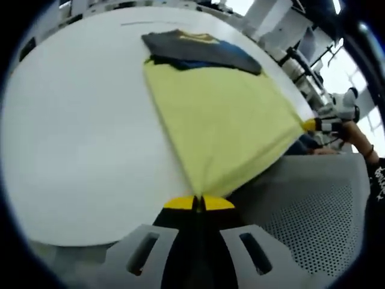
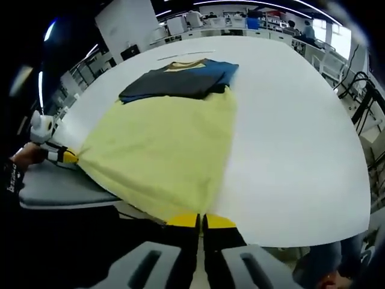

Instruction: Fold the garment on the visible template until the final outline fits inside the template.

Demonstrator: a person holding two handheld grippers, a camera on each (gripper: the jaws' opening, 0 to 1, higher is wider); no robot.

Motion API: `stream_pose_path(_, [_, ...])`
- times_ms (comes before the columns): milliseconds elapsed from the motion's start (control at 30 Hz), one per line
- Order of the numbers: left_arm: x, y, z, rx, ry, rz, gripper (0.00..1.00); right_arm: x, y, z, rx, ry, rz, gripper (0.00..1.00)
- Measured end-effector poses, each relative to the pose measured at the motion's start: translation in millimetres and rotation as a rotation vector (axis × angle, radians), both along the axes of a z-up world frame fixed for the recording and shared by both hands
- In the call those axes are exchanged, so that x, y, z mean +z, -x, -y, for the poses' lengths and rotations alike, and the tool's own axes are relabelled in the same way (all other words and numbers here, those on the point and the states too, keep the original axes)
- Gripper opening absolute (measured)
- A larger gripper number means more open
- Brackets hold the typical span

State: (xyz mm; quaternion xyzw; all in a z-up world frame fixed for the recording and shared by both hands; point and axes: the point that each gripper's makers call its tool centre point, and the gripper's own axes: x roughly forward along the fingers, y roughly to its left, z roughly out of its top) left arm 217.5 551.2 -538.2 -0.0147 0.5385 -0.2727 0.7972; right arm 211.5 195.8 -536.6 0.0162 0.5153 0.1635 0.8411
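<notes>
Yellow cloth garment stretches from the near edge of the white surface lengthwise toward the folded dark garment at the far side, each near corner pinched by left gripper and right gripper, equally near.

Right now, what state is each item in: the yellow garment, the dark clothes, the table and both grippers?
Yellow garment: spread flat, near edge pulled off the table, held at two corners.
Dark folded clothes: stacked at the garment's far end.
White table: bare on both sides of the garment.
Left gripper: shut on one corner.
Right gripper: shut on the other corner.
</notes>
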Motion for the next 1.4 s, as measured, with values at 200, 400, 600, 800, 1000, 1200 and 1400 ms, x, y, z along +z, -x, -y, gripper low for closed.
stream_pose_path(200, [-1.7,8.9,-5,0.023,0.004,-0.03,0.0,-1.0,8,-4,0.02,0.002,-0.015,0.0])
stream_pose_path(400, [-4.2,18.5,-9,0.002,-0.017,-0.044,0.0,-3.4,17,-9,0.017,-0.033,-0.034,0.0])
stream_pose_path(600, [-2.8,20.3,-11,0.001,-0.021,-0.046,0.0,-1.8,20,-12,0.009,-0.049,-0.03,0.0])
stream_pose_path(800, [9.5,12.1,-9,0.007,0.009,-0.025,0.0,5.5,13,-9,0.002,-0.041,-0.003,0.0])
stream_pose_path(1000, [25.0,-5.8,-12,0.011,0.026,0.023,0.0,23.7,-3,-9,0.001,-0.039,0.05,0.0])
stream_pose_path(1200, [41.2,-23.3,-11,0.004,0.031,0.07,0.0,47.5,-26,-9,0.007,-0.042,0.122,0.0])
stream_pose_path(1400, [52.7,-41.0,-11,-0.002,0.026,0.117,0.0,61.5,-46,-11,0.033,-0.029,0.169,0.0])
